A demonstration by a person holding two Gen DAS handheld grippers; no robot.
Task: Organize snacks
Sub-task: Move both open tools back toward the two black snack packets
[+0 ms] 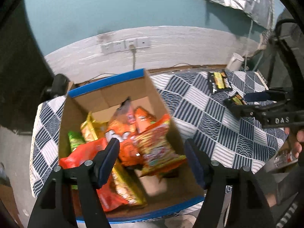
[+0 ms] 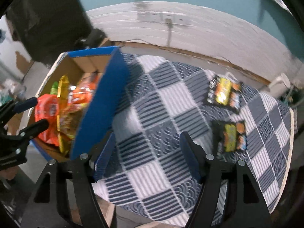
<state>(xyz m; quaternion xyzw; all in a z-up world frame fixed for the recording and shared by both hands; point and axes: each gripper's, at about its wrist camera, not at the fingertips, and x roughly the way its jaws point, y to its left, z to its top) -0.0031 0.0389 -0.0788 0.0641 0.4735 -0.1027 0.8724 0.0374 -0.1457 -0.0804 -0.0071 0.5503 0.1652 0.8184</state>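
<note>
A cardboard box (image 1: 106, 83) with blue outer walls (image 2: 98, 104) stands at the left end of the checked tablecloth (image 2: 163, 102). It holds several orange, red, yellow and green snack bags (image 1: 123, 131). My left gripper (image 1: 152, 148) hangs open just above those bags with nothing pinched; it also shows at the box's near side (image 2: 33, 114). My right gripper (image 2: 148, 138) is open over bare cloth to the right of the box, and appears at the right edge (image 1: 245, 101). Two black-and-yellow snack packets lie flat on the cloth, one farther (image 2: 224, 93) and one nearer (image 2: 231, 136).
A white wall strip with sockets and a plugged cable (image 1: 131, 46) runs behind the table. A white cup-like object (image 1: 235, 61) stands at the far right corner. A plastic bottle (image 1: 283, 157) sits low beside a hand (image 1: 298, 142). The table's right edge (image 2: 290, 125) is close to the packets.
</note>
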